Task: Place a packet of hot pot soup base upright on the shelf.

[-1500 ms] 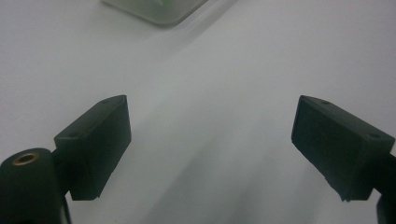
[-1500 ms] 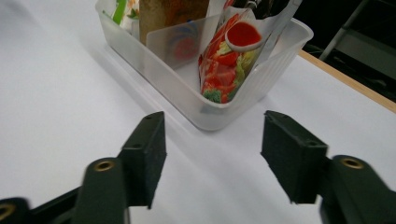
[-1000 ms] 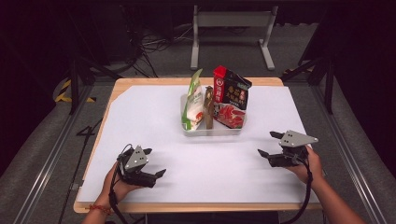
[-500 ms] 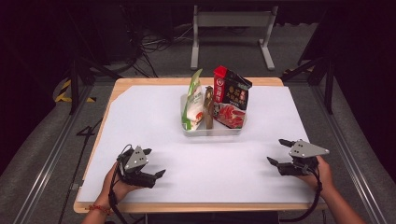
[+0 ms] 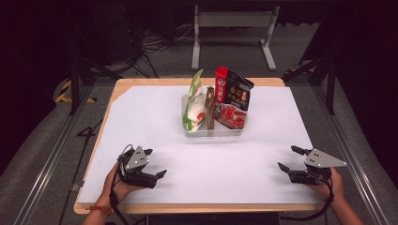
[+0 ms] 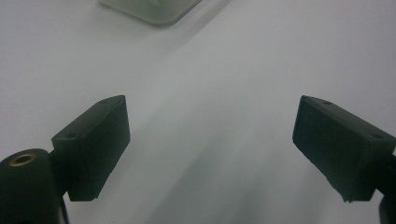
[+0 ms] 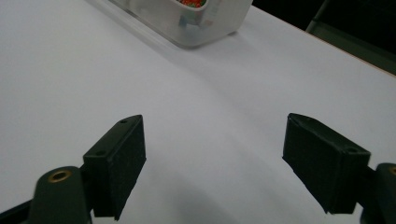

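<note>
Two open grippers resting short of a packed bin

Three upright snack packets share a clear plastic bin set near the middle of the tabletop, toward its far edge: a green-and-white pouch at the left end, a slim brown packet beside it, and a red-and-black bag at the right end. The left gripper sits near the near-left corner, released and holding nothing; the right gripper sits near the near-right corner, likewise spread and empty. Judged risk: the packets lean close together, so a jaw closing on one could pinch or tip its neighbour, or drag the light bin. Packet lettering is too small to read; each gripper view cuts the bin off at its top edge
</note>
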The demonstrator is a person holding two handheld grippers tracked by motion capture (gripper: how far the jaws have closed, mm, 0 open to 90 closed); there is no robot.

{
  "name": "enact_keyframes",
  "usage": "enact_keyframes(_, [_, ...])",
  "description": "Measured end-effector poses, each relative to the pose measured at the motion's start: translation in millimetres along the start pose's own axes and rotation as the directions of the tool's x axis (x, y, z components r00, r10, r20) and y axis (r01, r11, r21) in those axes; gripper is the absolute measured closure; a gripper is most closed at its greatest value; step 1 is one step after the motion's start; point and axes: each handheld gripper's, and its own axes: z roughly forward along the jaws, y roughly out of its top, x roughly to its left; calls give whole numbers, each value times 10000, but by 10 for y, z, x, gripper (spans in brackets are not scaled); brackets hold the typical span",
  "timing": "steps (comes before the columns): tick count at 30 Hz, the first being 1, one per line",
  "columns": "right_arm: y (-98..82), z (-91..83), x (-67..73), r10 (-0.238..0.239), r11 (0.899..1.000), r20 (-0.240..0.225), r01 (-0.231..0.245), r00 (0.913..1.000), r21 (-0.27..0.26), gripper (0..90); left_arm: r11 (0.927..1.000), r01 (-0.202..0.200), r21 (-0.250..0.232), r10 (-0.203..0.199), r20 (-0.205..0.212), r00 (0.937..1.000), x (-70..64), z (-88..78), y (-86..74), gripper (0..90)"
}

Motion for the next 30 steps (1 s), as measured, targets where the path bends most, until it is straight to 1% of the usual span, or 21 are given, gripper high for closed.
enact_keyframes(1, [-40,-39,3,129,9997,83,-127,9999,-184,217,10000,27,-35,-27,19,10000,3,2,2,118])
enact_keyframes(2, [-56,-61,2,135,9995,163,-130,9998,-304,215,10000,21,-63,-21,25,10000,7,5,7,118])
enact_keyframes(3, [-71,-89,-4,287,9985,176,-279,9994,-469,215,10000,8,-65,-8,-9,10000,9,8,11,118])
enact_keyframes(4, [-77,-102,-12,445,9975,217,-432,9988,-566,212,10000,-18,-73,18,-76,10000,9,7,14,116])
enact_keyframes(5, [-77,-102,-12,445,9975,217,-432,9988,-566,212,10000,-18,-73,18,-76,10000,9,7,14,115])
enact_keyframes(6, [-81,-112,-20,636,9959,171,-623,9978,-653,204,9999,-66,-148,64,-129,9999,12,-3,19,114])
enact_keyframes(9, [-77,-111,8,402,9973,220,-388,9989,-623,201,9998,-26,-205,21,-202,9998,15,-16,18,114])
enact_keyframes(13, [-59,-123,36,194,9973,241,-176,9995,-708,202,9998,-117,-158,113,-280,9995,3,-18,12,114])
enact_keyframes(16, [-52,-151,47,162,9965,295,-137,9994,-824,198,9996,-226,-139,222,-317,9993,-16,-20,18,112])
enact_keyframes(18, [-52,-153,48,169,9964,302,-143,9994,-839,198,9994,-280,-189,273,-365,9990,-25,-20,28,112])
enact_keyframes(22, [-37,-162,60,67,9964,412,-32,9991,-847,198,9992,-391,-126,386,-381,9985,-41,-36,8,111])
enact_keyframes(23, [-30,-160,70,-11,9968,555,56,9985,-801,199,9990,-422,-153,416,-404,9983,-41,-46,5,112])
enact_keyframes(24, [-24,-156,80,-136,9973,711,187,9974,-703,199,9989,-419,-189,410,-458,9981,-40,-55,4,111])
enact_keyframes(25, [-21,-155,87,-202,9972,738,254,9971,-707,200,9989,-407,-248,394,-499,9980,-34,-64,5,111])
enact_keyframes(28, [-17,-146,94,-212,9971,651,259,9977,-716,200,9989,-298,-372,277,-561,9980,-22,-84,7,112])
enact_keyframes(30, [-22,-144,100,-255,9968,617,300,9978,-743,201,9989,-319,-336,298,-599,9978,-23,-84,8,112])
